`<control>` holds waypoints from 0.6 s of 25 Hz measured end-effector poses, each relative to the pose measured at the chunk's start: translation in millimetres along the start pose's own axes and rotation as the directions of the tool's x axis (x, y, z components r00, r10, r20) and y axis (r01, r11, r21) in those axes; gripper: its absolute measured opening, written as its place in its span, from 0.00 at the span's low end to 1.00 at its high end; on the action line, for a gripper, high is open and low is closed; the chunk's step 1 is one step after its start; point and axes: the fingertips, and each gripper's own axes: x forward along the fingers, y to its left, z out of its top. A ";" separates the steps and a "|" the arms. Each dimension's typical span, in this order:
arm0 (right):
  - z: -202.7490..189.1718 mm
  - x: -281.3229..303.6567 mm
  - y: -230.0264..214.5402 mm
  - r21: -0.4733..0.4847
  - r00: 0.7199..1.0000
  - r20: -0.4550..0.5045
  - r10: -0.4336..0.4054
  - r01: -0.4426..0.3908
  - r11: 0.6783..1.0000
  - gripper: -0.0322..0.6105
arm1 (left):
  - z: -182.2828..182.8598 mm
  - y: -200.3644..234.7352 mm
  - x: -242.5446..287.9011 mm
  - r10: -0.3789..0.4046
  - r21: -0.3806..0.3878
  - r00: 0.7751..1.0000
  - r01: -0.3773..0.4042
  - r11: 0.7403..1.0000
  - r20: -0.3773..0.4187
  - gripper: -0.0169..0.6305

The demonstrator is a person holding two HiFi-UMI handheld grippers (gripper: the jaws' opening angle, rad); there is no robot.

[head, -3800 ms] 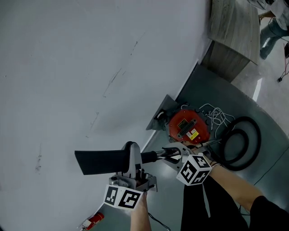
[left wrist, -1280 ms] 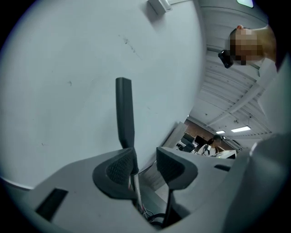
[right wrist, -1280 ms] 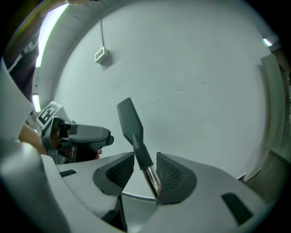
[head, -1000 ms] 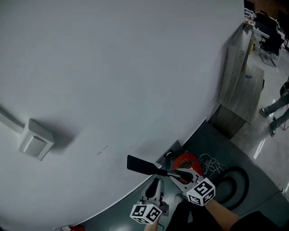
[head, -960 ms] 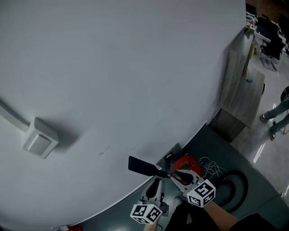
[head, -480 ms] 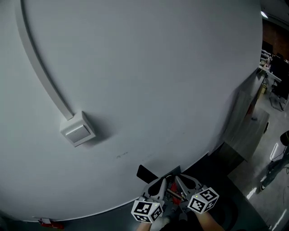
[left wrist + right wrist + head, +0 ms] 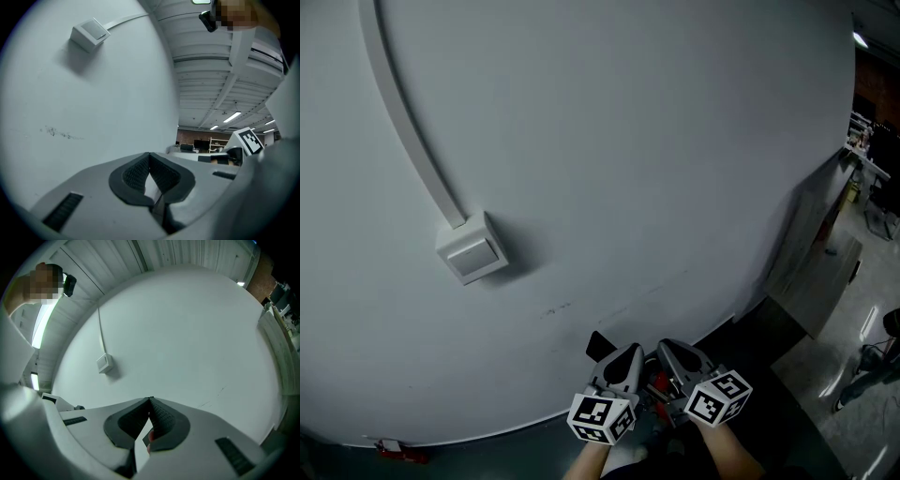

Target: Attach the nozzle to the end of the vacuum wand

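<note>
Jaws of the left gripper [image 7: 149,155] are together, empty; those of the right gripper [image 7: 149,401] just closed on nothing.

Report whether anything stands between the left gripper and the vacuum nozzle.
Nothing visible does. In the head view the dark nozzle peeks out right beside the left gripper, with no object between them. That gripper is shut and empty, aimed at the wall rather than at the nozzle.

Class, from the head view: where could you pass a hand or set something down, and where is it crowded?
Free: the wall face between the wall box and the shut left gripper and right gripper; the floor strip left of them looks bare. Crowded: between the grippers, by the black nozzle and red vacuum.
</note>
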 end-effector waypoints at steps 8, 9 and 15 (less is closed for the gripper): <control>-5.5 9.2 0.9 0.005 1.000 -0.013 0.014 -0.014 1.000 0.08 | -2.0 12.5 0.8 0.027 -0.015 1.000 -0.027 1.000 -0.015 0.03; -6.2 9.8 0.6 0.004 1.000 -0.017 0.015 -0.015 1.000 0.08 | -1.8 13.9 0.9 0.031 -0.022 0.999 -0.031 0.999 -0.016 0.03; -8.7 15.2 -1.8 -0.015 0.999 -0.034 0.016 -0.017 1.000 0.08 | -1.8 24.5 4.1 0.054 -0.081 0.998 -0.056 0.995 -0.024 0.03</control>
